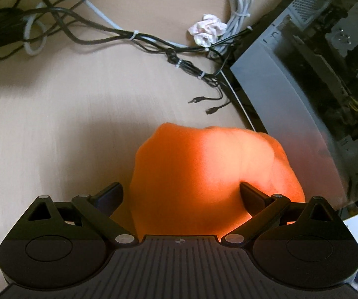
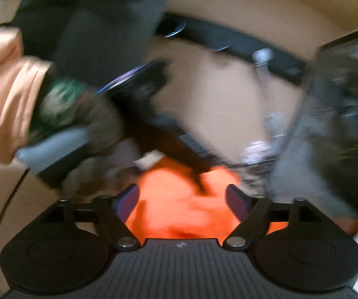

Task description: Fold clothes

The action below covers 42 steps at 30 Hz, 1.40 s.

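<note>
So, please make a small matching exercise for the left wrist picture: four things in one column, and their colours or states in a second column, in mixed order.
Things:
1. cloth
2. paper ball
3. cables
4. left tongs

Colour or state:
A. white, crumpled
B. open, one finger on each side of the cloth
C. orange, bunched up
D. black and grey, tangled on the table

Pairs: 1-C, 2-A, 3-D, 4-B
</note>
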Available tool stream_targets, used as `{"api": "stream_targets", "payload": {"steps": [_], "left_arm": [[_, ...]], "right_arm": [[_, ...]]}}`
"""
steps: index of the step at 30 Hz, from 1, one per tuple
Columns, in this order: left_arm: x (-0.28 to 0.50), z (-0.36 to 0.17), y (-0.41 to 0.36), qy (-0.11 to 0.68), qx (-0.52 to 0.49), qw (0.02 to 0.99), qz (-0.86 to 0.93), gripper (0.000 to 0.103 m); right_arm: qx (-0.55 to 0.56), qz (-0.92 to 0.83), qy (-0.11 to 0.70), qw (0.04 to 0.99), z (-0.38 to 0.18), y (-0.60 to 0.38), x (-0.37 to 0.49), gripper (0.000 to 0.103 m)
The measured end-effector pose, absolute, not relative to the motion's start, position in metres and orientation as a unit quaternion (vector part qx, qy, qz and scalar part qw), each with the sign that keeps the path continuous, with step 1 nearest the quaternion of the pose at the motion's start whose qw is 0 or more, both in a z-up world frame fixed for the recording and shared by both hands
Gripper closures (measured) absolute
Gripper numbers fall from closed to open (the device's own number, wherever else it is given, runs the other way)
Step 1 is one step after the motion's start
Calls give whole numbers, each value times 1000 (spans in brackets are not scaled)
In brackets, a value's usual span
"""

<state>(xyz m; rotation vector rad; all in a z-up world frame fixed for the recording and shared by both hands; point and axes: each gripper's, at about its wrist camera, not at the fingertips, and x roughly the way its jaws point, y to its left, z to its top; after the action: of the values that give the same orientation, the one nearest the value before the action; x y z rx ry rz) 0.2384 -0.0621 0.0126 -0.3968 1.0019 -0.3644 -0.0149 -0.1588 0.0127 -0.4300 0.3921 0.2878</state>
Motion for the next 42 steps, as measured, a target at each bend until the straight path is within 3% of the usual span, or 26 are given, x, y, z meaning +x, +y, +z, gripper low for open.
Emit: {"api": "stream_targets", "payload": {"steps": [3,5,9,15,19,23,27,31,38,42], "left_arm": [[230,19,-49,471,-184,847,-165,2],[222,26,-35,466,-196,847,-165,2],[197,43,-1,440,-215,859,-151,2],[167,67,50,394,-251,874,-133,2],[158,75,54,389,-238,873,-174,2],[154,63,30,423,-185,856,-233,2],[164,32,22,476,-136,854,-159,1],[169,15,36,488,-162,848,-126,0],[157,23,36,463,-129,869,-118,0],[148,24,46,450,-122,878,-113,0]], "right_arm": [[-270,117,236,926,-15,-135,12,18],[-223,126,255,932,-10,-140,21,18],[-128,143,290,938,2,-151,38,54],[23,171,337,926,19,-169,61,65],[34,226,330,916,31,-166,27,65],[-114,268,298,909,20,-134,-13,63],[-215,258,263,904,5,-114,-27,46],[-178,265,251,914,27,-123,-25,38],[60,317,262,909,65,-178,-4,35],[16,257,309,915,41,-167,11,37]]}}
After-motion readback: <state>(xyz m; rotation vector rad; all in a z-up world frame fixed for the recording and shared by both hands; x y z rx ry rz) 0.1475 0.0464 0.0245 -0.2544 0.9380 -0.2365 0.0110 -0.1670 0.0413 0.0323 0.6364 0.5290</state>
